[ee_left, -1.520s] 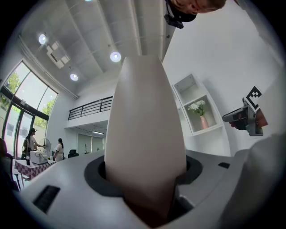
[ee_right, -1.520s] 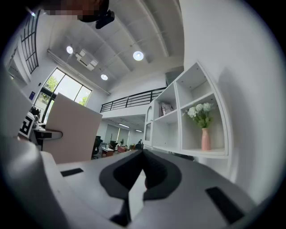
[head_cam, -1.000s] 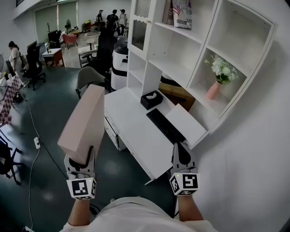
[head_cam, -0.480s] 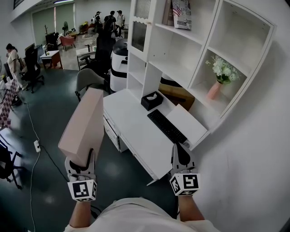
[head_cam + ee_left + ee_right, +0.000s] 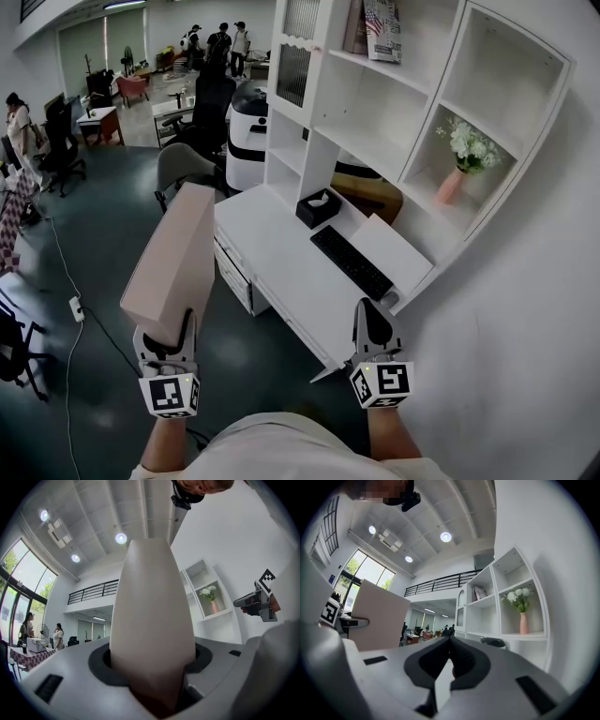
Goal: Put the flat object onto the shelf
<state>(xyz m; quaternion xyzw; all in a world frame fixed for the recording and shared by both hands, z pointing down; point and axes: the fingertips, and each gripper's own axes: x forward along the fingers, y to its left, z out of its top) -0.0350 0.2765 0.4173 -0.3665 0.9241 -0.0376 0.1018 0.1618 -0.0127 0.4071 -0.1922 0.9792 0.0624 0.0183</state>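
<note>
A flat pale-pink box [image 5: 178, 262] stands on end in my left gripper [image 5: 167, 333], which is shut on its lower edge, left of the desk. In the left gripper view the box [image 5: 152, 616] fills the gap between the jaws [image 5: 152, 672] and hides what lies ahead. My right gripper [image 5: 372, 319] hovers by the desk's near corner, shut, with nothing in it [image 5: 450, 660]. The white shelf unit [image 5: 375, 141] rises behind the desk, with open compartments. From the right gripper view the box [image 5: 377, 616] shows at left and the shelf [image 5: 506, 602] at right.
A white desk [image 5: 272, 253] carries a black keyboard [image 5: 352, 262], a black tissue box [image 5: 317, 206] and a brown box [image 5: 370, 195]. A pink vase of white flowers [image 5: 464, 159] fills one compartment. A grey chair [image 5: 183, 164] stands left of the desk. People stand far back.
The head view has drifted slightly, so the desk and shelf sit a little further right. Both grippers keep their pose, and the box stays held.
</note>
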